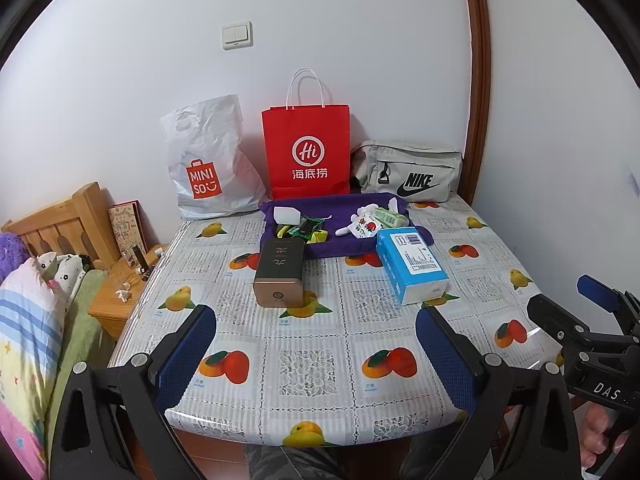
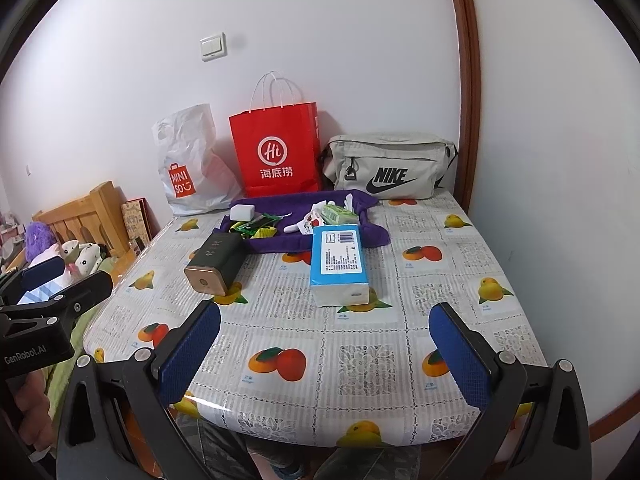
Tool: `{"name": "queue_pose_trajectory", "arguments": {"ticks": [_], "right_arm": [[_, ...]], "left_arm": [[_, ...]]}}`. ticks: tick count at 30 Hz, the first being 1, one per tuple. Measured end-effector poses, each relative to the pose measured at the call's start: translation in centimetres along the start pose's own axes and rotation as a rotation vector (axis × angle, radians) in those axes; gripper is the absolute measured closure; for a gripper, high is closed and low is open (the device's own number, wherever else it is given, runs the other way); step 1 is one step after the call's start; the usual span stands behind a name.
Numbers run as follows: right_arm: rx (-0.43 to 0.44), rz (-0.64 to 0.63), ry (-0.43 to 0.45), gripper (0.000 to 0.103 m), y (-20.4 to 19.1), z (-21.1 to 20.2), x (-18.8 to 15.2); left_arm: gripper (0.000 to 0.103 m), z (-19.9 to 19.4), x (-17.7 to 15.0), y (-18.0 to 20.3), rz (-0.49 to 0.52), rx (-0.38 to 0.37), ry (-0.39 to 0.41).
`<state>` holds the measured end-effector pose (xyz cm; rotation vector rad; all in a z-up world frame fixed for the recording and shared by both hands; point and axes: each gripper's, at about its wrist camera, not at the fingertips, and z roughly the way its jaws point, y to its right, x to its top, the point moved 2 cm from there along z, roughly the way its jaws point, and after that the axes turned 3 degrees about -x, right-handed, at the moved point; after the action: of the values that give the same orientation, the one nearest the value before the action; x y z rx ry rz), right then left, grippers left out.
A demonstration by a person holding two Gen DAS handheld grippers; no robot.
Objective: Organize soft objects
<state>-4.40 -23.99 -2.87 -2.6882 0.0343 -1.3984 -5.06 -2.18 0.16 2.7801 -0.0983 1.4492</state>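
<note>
A purple cloth [image 1: 340,246] [image 2: 280,204] lies at the far middle of the table with small items on it: a white block [image 1: 286,215] [image 2: 242,212], green snack packets [image 1: 306,228] [image 2: 256,227], a white pouch [image 1: 362,226] [image 2: 310,224]. A blue tissue pack [image 1: 412,264] [image 2: 339,264] and a dark tin [image 1: 280,276] [image 2: 218,264] lie in front of it. My left gripper [image 1: 316,332] is open and empty over the near table edge. My right gripper [image 2: 324,332] is open and empty too, beside it on the right [image 1: 592,320].
A white Miniso bag [image 1: 208,168] [image 2: 186,168], a red paper bag [image 1: 306,152] [image 2: 276,152] and a grey Nike bag [image 1: 412,174] [image 2: 388,166] stand against the wall. The fruit-print tablecloth [image 1: 312,360] covers the table. A bed and wooden nightstand [image 1: 116,292] lie left.
</note>
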Motion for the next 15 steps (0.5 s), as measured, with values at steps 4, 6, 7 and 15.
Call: {"name": "queue_pose_trajectory", "arguments": {"ticks": [4, 6, 7, 15], "right_arm": [[-0.001, 0.000, 0.000, 0.000, -0.05, -0.02, 0.02], [-0.001, -0.001, 0.000, 0.000, -0.05, -0.02, 0.00], [-0.001, -0.002, -0.001, 0.000, -0.08, -0.02, 0.01], [-0.003, -0.001, 0.003, 0.000, 0.42, -0.33, 0.10]], "left_arm": [[0.002, -0.02, -0.01, 0.02, -0.002, 0.001, -0.001], [0.002, -0.03, 0.01, 0.05, 0.001, 0.001, 0.000], [0.002, -0.01, 0.00, 0.03, 0.002, 0.000, 0.000], [0.002, -0.18, 0.03, -0.07, 0.004, -0.004, 0.000]]}}
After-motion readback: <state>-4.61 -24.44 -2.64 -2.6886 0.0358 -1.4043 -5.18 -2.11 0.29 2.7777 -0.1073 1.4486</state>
